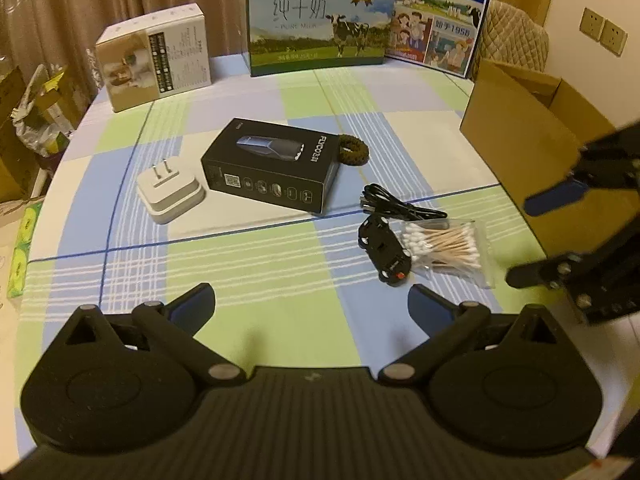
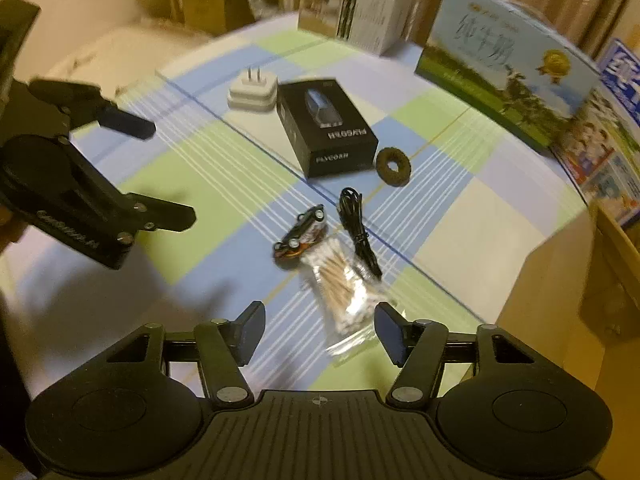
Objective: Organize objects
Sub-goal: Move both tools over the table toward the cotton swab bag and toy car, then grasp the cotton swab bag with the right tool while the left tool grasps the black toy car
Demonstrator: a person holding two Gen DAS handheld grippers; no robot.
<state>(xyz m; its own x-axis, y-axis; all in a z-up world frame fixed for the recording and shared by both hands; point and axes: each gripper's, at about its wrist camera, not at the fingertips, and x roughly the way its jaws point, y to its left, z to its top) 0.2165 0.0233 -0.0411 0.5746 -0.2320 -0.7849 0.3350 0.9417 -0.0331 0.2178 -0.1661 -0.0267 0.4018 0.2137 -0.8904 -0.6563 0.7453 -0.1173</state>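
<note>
**Two open grippers above a cluttered desk**

Seen from both wrist views: a desk (image 1: 304, 92) under a checked cloth of green, blue and white. Left gripper (image 1: 310, 300) spread wide, nothing between its fingers. Right gripper (image 2: 320, 330) also apart and empty, hovering just short of a clear bag of cotton swabs (image 2: 340, 288). Touching that bag on the far left side, a small black toy car (image 2: 300, 232); just beyond the bag, a coiled black cable (image 2: 358, 228). Farther ahead, a black product box (image 2: 326, 128), flanked by a white plug adapter (image 2: 253, 90) on the left and a dark brown hair tie (image 2: 394, 167) on the right. Off to the right of both grippers, an open cardboard box (image 1: 520, 120). Along the far edge, two milk cartons (image 1: 316, 20) and a white carton (image 1: 154, 56).
</note>
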